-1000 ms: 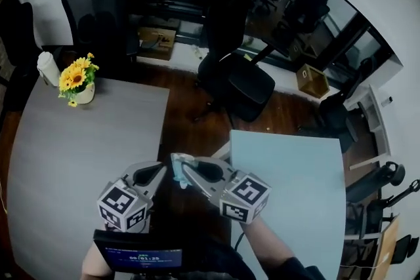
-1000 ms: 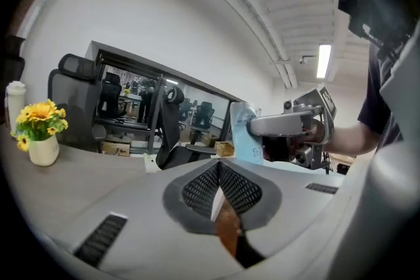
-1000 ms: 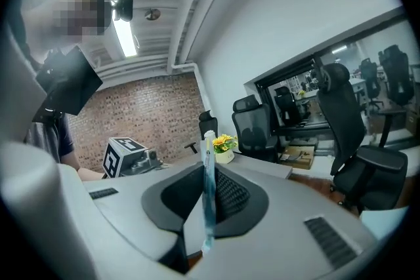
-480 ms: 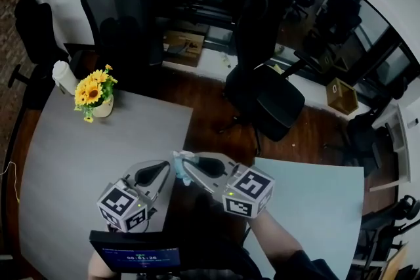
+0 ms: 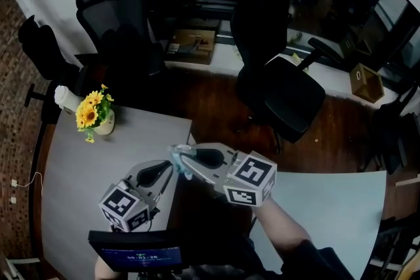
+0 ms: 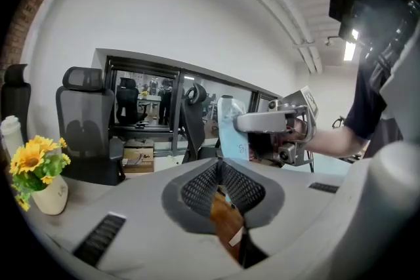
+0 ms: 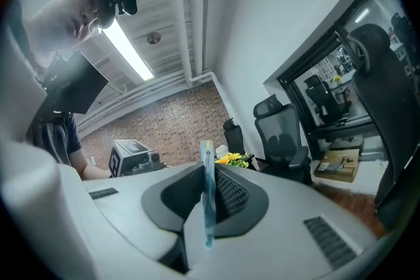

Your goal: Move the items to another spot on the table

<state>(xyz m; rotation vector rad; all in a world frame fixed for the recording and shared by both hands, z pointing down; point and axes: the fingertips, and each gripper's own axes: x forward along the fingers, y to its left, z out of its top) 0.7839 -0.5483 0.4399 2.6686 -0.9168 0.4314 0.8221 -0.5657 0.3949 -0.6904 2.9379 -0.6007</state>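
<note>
My right gripper (image 5: 182,159) points left and is shut on a thin light-blue packet (image 5: 177,155), which stands edge-on between its jaws (image 7: 207,200). Just below it my left gripper (image 5: 167,172) points up and to the right, over the grey table's right edge (image 5: 172,141). Its jaws have just been opening a little. In the left gripper view a thin brown packet with a white tag (image 6: 226,220) sits between those jaws, which still close on it. That view also holds the right gripper (image 6: 252,121) with the blue packet (image 6: 230,131). The left gripper's marker cube (image 7: 131,154) appears in the right gripper view.
A pot of yellow flowers (image 5: 94,113) and a white bottle (image 5: 65,98) stand at the grey table's far corner. A light-blue table (image 5: 328,213) lies to the right, brown floor between the two. Black office chairs (image 5: 289,98) stand beyond. A small screen (image 5: 134,252) hangs at my chest.
Both grippers have swung together to the left, away from the light-blue table and toward the grey table. The blue packet stays in the right gripper.
</note>
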